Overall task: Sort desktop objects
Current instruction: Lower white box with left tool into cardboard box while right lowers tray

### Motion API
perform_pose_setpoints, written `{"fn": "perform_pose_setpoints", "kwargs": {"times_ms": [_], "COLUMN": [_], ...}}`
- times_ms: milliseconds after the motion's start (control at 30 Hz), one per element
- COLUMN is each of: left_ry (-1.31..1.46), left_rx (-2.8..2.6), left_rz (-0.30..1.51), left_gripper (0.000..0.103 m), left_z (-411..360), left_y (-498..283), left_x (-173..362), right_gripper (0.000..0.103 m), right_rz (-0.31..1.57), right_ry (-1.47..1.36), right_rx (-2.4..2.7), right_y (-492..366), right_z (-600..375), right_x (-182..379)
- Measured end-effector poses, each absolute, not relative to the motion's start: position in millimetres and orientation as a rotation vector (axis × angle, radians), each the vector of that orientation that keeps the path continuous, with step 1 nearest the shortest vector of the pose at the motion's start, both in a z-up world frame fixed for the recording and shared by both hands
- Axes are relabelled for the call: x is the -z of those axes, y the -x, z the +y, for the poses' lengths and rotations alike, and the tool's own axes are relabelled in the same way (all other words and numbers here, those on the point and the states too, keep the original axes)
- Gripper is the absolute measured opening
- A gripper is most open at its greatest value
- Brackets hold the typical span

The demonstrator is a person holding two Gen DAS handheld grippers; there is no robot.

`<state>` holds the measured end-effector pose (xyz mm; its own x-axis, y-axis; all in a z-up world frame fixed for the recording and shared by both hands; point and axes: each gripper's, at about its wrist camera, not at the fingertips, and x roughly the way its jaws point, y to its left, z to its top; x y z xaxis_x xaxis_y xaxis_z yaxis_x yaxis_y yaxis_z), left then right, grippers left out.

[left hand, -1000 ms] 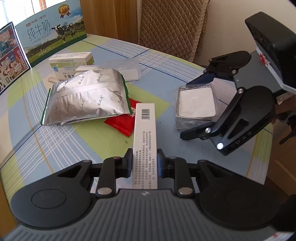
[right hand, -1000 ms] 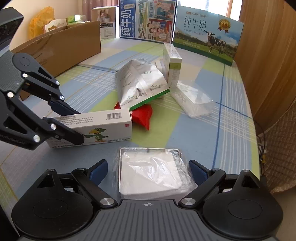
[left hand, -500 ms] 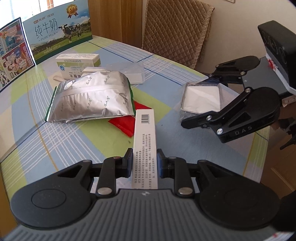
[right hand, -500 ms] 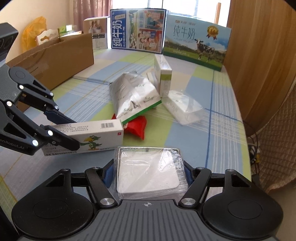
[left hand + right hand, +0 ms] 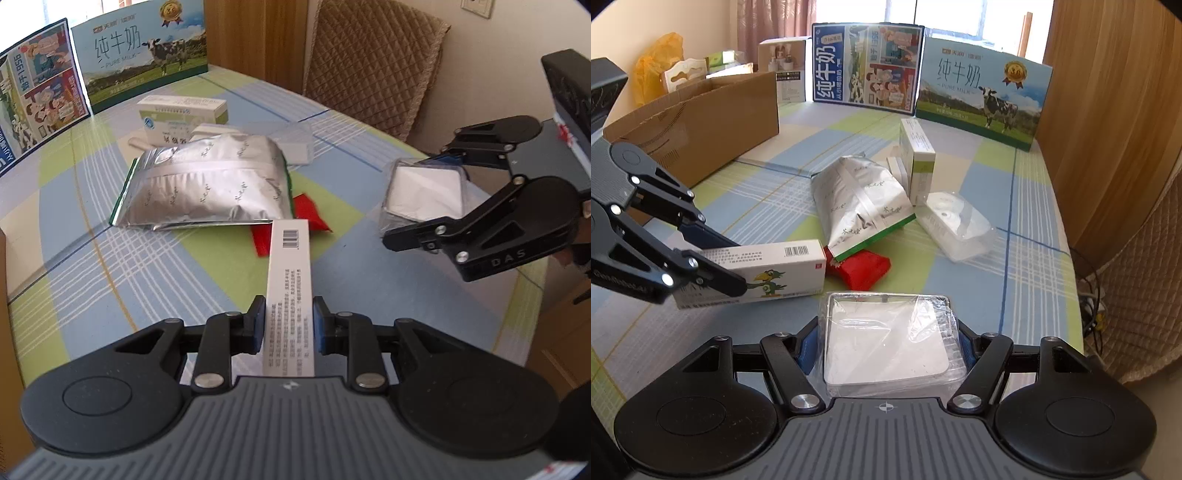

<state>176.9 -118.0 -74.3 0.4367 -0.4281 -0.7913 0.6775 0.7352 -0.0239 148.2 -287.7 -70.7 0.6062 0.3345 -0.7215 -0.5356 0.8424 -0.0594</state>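
My left gripper is shut on a long white medicine box with a barcode, and holds it just above the checked tablecloth. In the right wrist view the same box shows a green bird print, with the left gripper clamped on its near end. My right gripper is shut on a clear plastic case holding a white square pad. Its blue pads press on both sides of the case. From the left, the case hangs tilted, clear of the table.
A silver foil pouch lies on a red packet mid-table. Behind are a white-green box and a clear plastic tub. An open cardboard carton stands left, milk cartons at the back, a quilted chair past the edge.
The right jaws went from wide apart to closed on the plastic case, which has lifted and tilted off the table. The left gripper keeps its hold on the medicine box.
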Motion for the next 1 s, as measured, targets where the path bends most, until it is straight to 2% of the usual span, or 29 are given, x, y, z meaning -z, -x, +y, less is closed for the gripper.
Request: {"fn": "perform_pose_setpoints", "kwargs": {"times_ms": [433, 733, 1000], "left_ry": [-0.315, -0.294, -0.253], "left_rx": [0.689, 0.649, 0.586], "left_rz": [0.927, 0.864, 0.789], "left_gripper": [0.021, 0.021, 0.021], "left_z": [-125, -112, -87], "left_y": [-188, -178, -173], "left_x": [88, 57, 11], "right_gripper": [0.066, 0.066, 0.066], "right_rz": [0.799, 0.768, 0.707], "right_ry": [0.276, 0.256, 0.239], "right_rx": [-0.515, -0.510, -0.527], "right_y": [-153, -149, -152], "right_z": [-279, -280, -262], "right_x": [82, 65, 27]}}
